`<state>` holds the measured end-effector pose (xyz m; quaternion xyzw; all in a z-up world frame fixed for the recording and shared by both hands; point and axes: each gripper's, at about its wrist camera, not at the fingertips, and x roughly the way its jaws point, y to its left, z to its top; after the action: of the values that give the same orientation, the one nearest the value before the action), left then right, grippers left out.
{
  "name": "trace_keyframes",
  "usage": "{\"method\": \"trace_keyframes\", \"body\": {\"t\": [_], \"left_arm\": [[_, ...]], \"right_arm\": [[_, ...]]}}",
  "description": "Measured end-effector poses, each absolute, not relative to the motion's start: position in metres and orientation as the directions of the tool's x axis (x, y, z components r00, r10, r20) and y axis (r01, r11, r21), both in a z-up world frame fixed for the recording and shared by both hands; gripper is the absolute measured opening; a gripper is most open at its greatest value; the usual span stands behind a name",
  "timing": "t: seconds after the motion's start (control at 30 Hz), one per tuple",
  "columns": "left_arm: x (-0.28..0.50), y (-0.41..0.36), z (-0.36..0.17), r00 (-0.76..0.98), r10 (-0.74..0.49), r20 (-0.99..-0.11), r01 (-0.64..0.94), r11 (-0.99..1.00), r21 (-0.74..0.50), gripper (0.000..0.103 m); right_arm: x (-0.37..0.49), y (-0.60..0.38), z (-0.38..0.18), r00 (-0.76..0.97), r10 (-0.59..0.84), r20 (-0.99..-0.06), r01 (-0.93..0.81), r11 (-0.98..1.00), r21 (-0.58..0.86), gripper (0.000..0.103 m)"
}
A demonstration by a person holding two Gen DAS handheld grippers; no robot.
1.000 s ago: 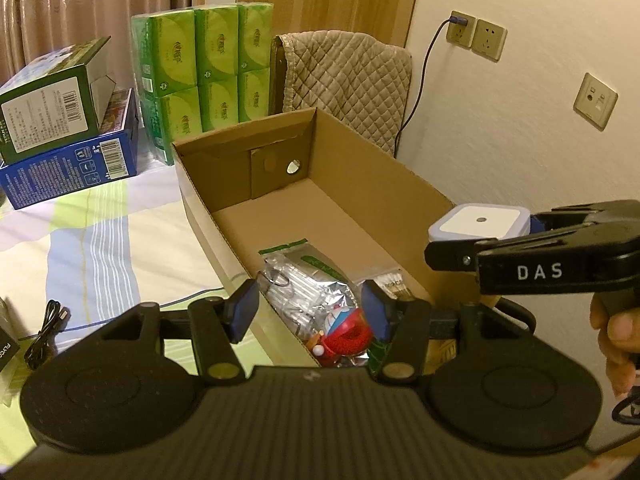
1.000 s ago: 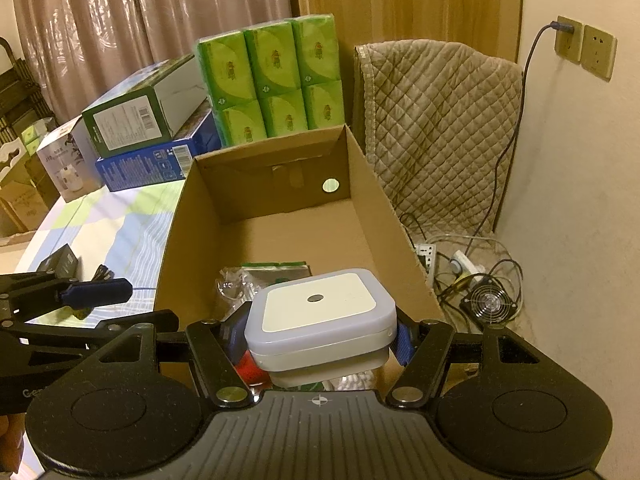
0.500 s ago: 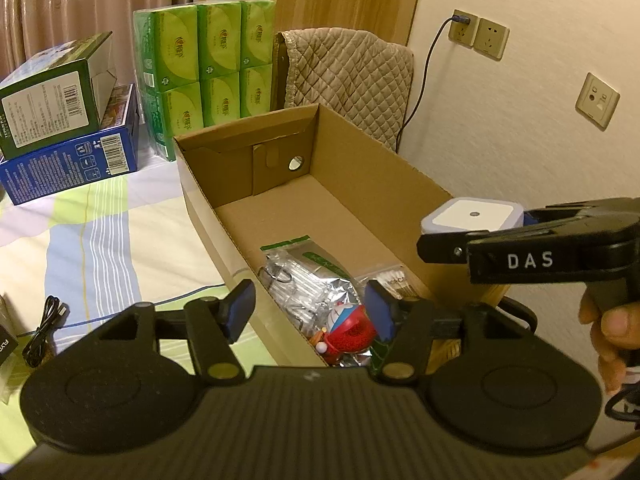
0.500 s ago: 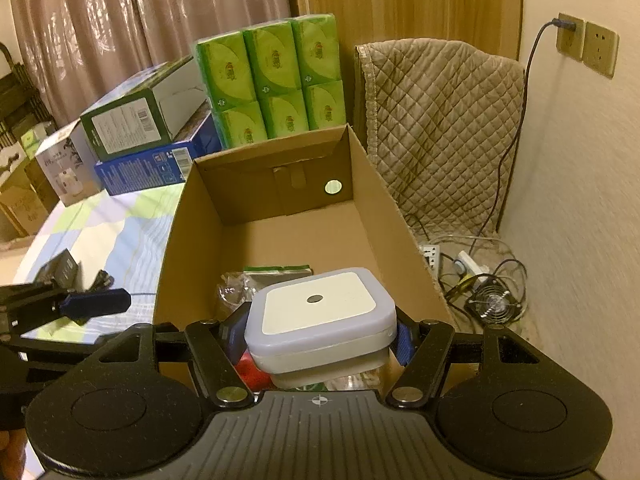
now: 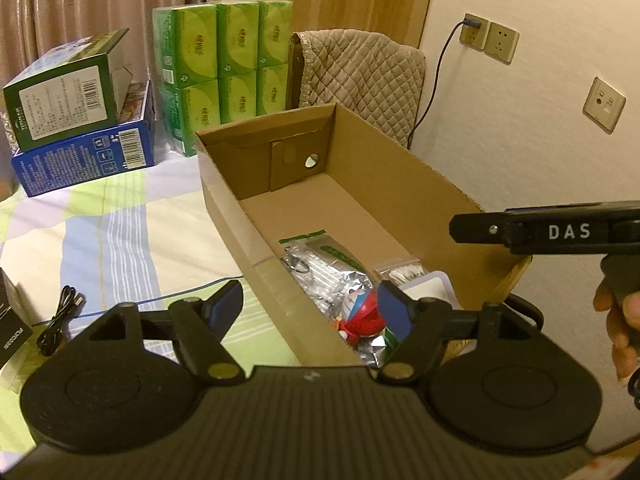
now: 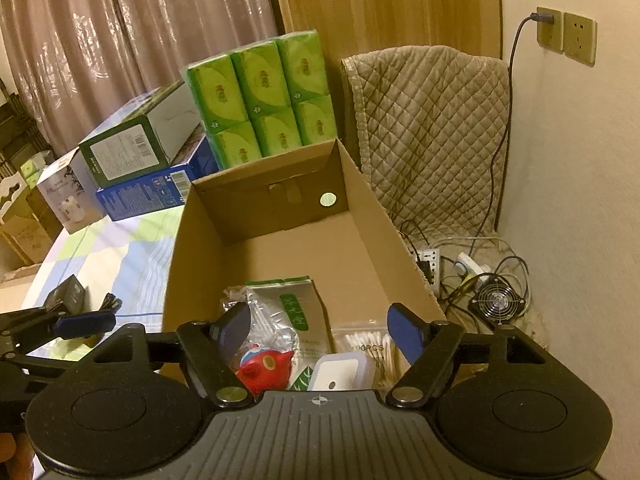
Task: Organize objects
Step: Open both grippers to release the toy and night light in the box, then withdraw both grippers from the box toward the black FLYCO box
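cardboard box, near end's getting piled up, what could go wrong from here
The white square device lies loose among the cotton swab bag and red toy in the cardboard box; it may slide. The right gripper, jaws opening and empty, hangs just above and could knock them. The black cable outside could snag.

The white square light [image 6: 340,374] and red toy [image 6: 264,368] are partly hidden behind the right tongs' body.

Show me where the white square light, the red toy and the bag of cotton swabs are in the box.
white square light [image 6: 340,374]: right wrist view, its flat top face.
red toy [image 6: 266,368]: right wrist view, its red body.
bag of cotton swabs [image 6: 370,344]: right wrist view, the clear front.
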<state>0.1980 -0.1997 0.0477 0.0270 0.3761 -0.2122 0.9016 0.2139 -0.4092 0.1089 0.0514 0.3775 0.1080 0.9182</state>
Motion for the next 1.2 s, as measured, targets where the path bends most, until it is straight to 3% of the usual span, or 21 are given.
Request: {"method": "trace_keyframes", "body": {"t": [0.4, 0.77, 1.2], "left_arm": [[0.163, -0.169, 0.07, 0.657, -0.339, -0.673, 0.36, 0.926, -0.115, 0.08], [0.121, -0.133, 0.092, 0.702, -0.308, -0.643, 0.324, 0.941, -0.097, 0.099], [0.084, -0.06, 0.086, 0.746, -0.217, -0.629, 0.211, 0.974, -0.085, 0.102]], "right_arm": [[0.171, -0.389, 0.129, 0.702, 0.252, -0.666, -0.184, 0.968, 0.173, 0.074], [0.13, -0.358, 0.148, 0.71, 0.292, -0.641, -0.235, 0.956, 0.174, 0.074], [0.093, -0.314, 0.157, 0.698, 0.368, -0.614, -0.314, 0.928, 0.199, 0.075]]}}
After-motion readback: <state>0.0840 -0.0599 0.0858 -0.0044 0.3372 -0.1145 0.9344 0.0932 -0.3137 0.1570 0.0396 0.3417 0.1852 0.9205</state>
